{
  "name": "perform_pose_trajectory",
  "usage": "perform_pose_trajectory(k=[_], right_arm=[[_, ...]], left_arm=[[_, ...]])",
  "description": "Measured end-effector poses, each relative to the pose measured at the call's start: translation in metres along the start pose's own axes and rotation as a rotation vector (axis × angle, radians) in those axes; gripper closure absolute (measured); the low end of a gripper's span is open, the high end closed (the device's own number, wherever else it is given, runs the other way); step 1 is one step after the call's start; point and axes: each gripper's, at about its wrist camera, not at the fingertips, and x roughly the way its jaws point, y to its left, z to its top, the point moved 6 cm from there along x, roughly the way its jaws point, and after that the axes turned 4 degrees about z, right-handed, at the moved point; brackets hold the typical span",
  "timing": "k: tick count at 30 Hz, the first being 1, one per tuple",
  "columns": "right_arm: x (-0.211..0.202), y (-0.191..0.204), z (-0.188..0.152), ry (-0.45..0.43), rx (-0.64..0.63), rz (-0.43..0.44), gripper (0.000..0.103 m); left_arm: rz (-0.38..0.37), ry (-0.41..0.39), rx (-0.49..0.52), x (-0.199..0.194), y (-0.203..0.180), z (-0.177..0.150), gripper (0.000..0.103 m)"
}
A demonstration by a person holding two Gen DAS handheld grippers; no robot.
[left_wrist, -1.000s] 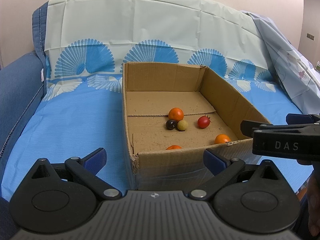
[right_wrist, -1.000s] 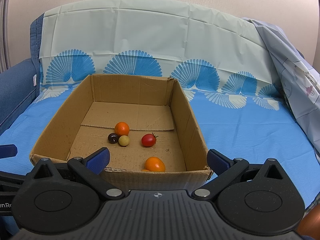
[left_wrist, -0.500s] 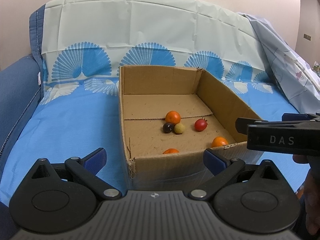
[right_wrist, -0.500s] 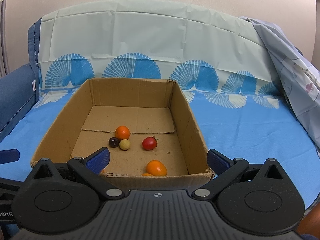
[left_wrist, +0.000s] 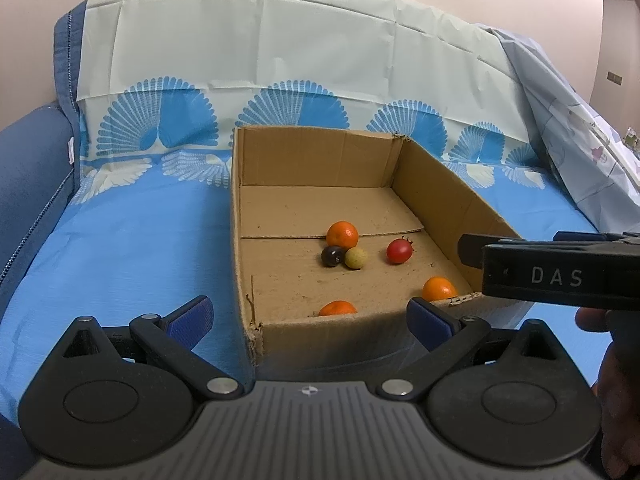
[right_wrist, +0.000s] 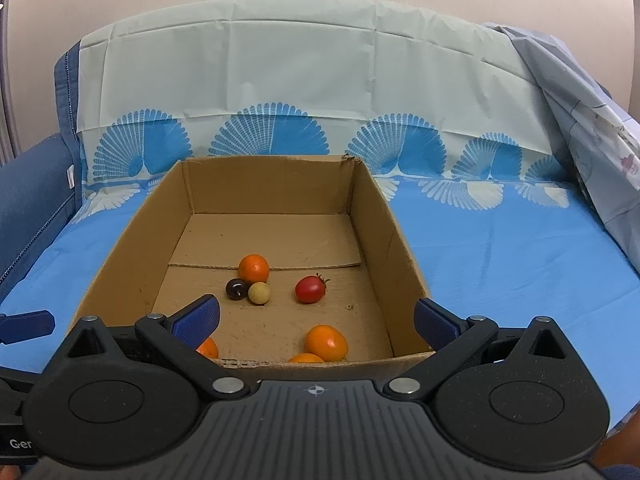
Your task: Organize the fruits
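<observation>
An open cardboard box (left_wrist: 316, 152) (right_wrist: 376, 216) lies on a blue cloth. Inside are an orange (left_wrist: 342, 234) (right_wrist: 253, 268), a dark round fruit (left_wrist: 331, 256) (right_wrist: 236, 289), a small yellow fruit (left_wrist: 355, 258) (right_wrist: 259, 293), a red tomato (left_wrist: 399, 251) (right_wrist: 310, 289) and several oranges near the front wall (left_wrist: 439, 289) (right_wrist: 326, 342). My left gripper (left_wrist: 308, 316) is open and empty, in front of the box's near wall. My right gripper (right_wrist: 316, 318) is open and empty, above the near wall; its side also shows in the left wrist view (left_wrist: 552, 272).
The blue cloth (left_wrist: 120, 248) (right_wrist: 520, 248) covers a sofa seat, with a pale fan-patterned sheet (right_wrist: 280, 92) over the backrest. A blue armrest (left_wrist: 28, 160) stands at the left. A grey cloth (right_wrist: 592, 128) hangs at the right.
Both grippers have risen and tilted a little, so more of the box floor and the front oranges show. Both stay open. The fruits have not moved.
</observation>
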Motion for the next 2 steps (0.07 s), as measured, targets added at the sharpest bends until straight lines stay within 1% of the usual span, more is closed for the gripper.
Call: perform_pose_trajectory(k=[2], right_arm=[[0.0008,-0.0013,0.0001,0.000,0.005,0.001,0.001]], left_arm=[[-0.004,-0.006,0.002,0.0005,-0.0010,0.0010,0.000]])
